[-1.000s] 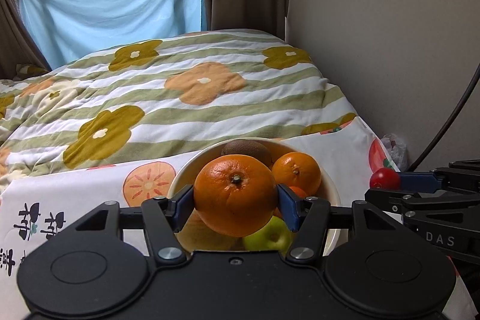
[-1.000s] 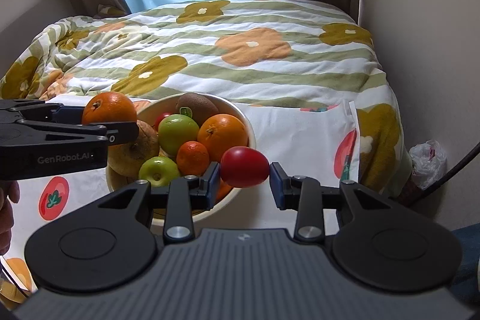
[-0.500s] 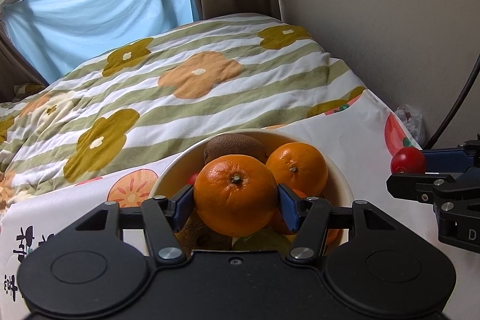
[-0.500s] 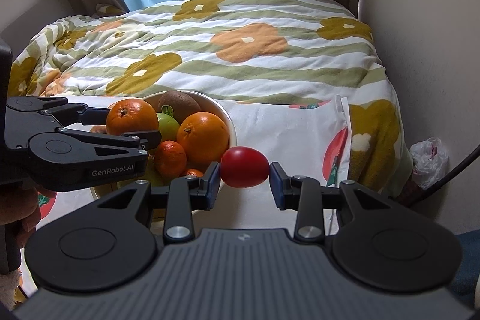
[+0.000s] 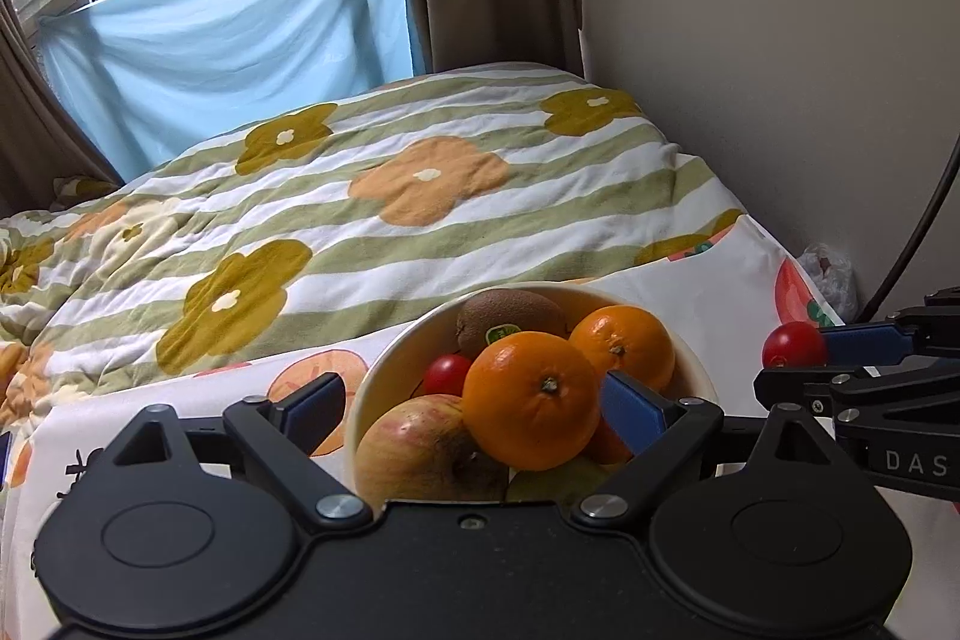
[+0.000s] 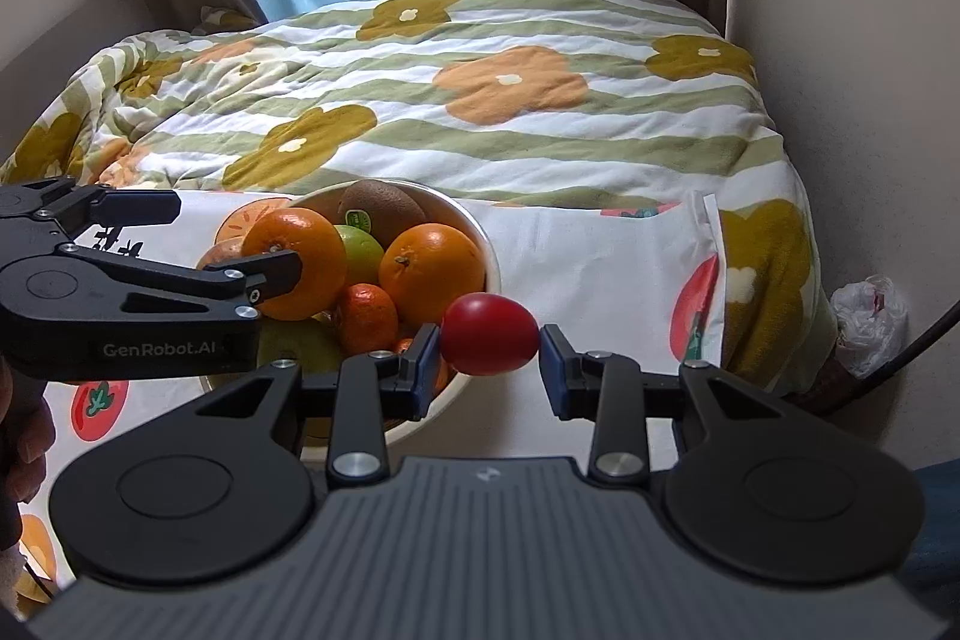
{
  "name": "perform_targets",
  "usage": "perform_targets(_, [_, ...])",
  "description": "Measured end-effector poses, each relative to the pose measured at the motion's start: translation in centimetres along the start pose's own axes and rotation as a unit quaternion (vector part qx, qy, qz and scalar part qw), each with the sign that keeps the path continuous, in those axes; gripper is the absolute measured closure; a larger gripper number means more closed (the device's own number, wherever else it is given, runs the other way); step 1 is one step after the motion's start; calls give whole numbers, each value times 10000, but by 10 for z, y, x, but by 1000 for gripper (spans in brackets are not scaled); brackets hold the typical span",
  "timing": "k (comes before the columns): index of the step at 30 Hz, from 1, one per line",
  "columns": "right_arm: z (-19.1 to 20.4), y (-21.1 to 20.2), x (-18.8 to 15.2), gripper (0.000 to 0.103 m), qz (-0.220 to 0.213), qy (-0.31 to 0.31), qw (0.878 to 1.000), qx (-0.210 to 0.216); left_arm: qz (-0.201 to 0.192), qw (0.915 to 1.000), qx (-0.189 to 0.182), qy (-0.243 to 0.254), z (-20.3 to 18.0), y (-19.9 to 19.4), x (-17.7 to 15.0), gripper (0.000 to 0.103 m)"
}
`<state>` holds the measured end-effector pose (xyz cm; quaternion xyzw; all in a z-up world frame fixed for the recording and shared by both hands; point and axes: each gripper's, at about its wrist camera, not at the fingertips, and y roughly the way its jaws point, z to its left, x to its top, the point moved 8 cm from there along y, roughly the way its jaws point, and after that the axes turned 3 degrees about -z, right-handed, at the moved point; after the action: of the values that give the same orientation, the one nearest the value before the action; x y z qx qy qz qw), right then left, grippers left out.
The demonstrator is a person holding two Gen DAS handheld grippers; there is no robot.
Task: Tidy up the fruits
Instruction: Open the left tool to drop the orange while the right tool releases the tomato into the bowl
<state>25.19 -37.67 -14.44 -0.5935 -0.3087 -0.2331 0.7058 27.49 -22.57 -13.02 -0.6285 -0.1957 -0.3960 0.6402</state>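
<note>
A cream bowl [image 5: 703, 381] [image 6: 483, 238] holds a kiwi [image 5: 510, 316], an apple [image 5: 420, 451], oranges and other fruit. A large orange [image 5: 531, 400] [image 6: 294, 262] rests on top of the pile. My left gripper [image 5: 474, 394] [image 6: 234, 238] straddles it with its jaws opening; the left pad stands well off the orange and the right pad is close beside it. Just right of the bowl, my right gripper [image 6: 489, 357] [image 5: 795, 359] is shut on a red tomato [image 6: 489, 343] [image 5: 792, 345] held above the cloth.
The bowl stands on a white fruit-print cloth [image 6: 600, 268] at the near end of a bed with a striped flower quilt [image 5: 420, 196]. A wall [image 5: 780, 70], a plastic bag [image 6: 870, 316] and a cable [image 5: 924, 214] are on the right. A hand [image 6: 18, 436] holds the left gripper.
The left jaws have spread apart and let go of the orange, which now lies on the fruit in the bowl. The right gripper and its tomato have stayed in place.
</note>
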Motion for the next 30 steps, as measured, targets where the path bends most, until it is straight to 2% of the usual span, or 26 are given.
perform_targets(9, [36, 0, -1, 53, 11, -165, 9996, 235, -26, 9985, 146, -530, 36, -33, -13, 8])
perform_targets(17, [73, 4, -9, 53, 105, -432, 9978, 496, -13, 9943, 460, -965, 65, -56, -32, 8])
perform_targets(23, [78, 12, -20, 52, 226, -523, 9969, 538, 5, 9913, 667, -1139, 77, -66, -45, 8])
perform_targets(24, [78, 13, -21, 51, 237, -540, 9968, 539, 1, 9908, 692, -1162, 77, -67, -46, 8])
perform_targets(25, [77, 13, -22, 39, 210, -578, 9966, 549, -1, 9903, 718, -1186, 78, -67, -47, 8])
perform_targets(26, [77, 13, -22, 21, 166, -601, 9967, 526, -1, 9899, 744, -1211, 78, -68, -48, 8])
perform_targets(28, [75, 9, -21, 6, 1, -650, 9967, 487, -10, 9888, 792, -1268, 78, -69, -50, 8])
perform_targets(30, [74, 7, -20, 5, -94, -767, 9959, 475, -2, 9878, 825, -1320, 79, -69, -52, 8])
